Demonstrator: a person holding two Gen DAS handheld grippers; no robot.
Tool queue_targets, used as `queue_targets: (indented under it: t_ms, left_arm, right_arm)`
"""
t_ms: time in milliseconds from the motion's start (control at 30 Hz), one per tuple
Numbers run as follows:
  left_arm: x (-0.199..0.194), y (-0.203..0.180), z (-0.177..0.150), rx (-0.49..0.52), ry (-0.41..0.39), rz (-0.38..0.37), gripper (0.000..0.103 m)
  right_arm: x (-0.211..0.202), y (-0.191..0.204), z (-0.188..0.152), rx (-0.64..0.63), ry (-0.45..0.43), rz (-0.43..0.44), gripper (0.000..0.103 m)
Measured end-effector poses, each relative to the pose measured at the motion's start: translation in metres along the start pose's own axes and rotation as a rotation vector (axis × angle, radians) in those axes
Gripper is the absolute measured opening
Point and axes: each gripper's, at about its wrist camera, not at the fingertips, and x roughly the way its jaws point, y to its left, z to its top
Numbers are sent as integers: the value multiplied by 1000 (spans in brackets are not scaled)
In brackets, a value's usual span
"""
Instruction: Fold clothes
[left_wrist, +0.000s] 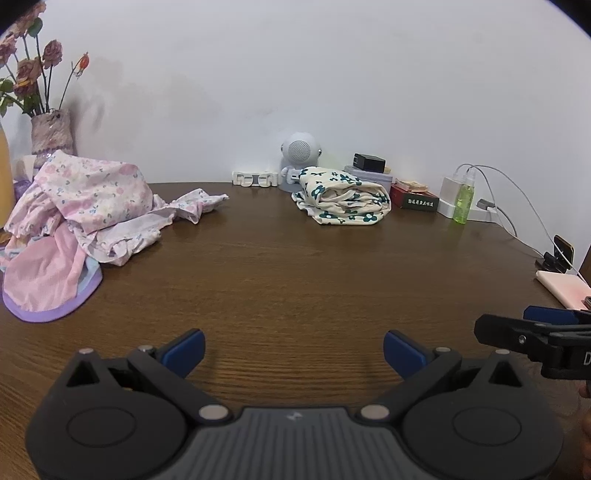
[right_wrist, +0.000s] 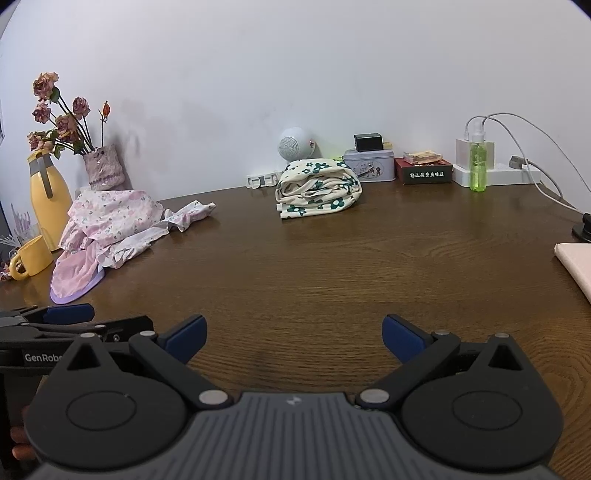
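Observation:
A heap of unfolded pink floral clothes (left_wrist: 92, 199) lies at the left of the brown wooden table (left_wrist: 295, 280); it also shows in the right wrist view (right_wrist: 114, 221). A folded cream garment with green flowers (left_wrist: 343, 195) sits at the back middle, also in the right wrist view (right_wrist: 317, 188). My left gripper (left_wrist: 293, 350) is open and empty above the table's near part. My right gripper (right_wrist: 293, 338) is open and empty beside it. Each gripper shows at the edge of the other's view: the right one (left_wrist: 535, 328), the left one (right_wrist: 74, 321).
A vase of dried roses (right_wrist: 103, 166), a yellow jug (right_wrist: 48, 203) and a yellow mug (right_wrist: 31, 256) stand at the back left. A white speaker (right_wrist: 295, 144), a tin (right_wrist: 369, 166), a red box (right_wrist: 424, 171), a green spray bottle (right_wrist: 478, 162), a power strip with cables (right_wrist: 498, 173) line the back. A pink pad (right_wrist: 576, 266) lies right.

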Motion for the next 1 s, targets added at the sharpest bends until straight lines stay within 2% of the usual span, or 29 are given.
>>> queue_targets:
  t_ms: [667,1000]
  left_arm:
    - [0,0,0,-3,-9,12,103]
    - [-4,-2,-1,3,-15,53,103]
  right_arm:
    - [4,3,-2,-11,22,6,103]
    - [5,5,-2,-11,30,22,103]
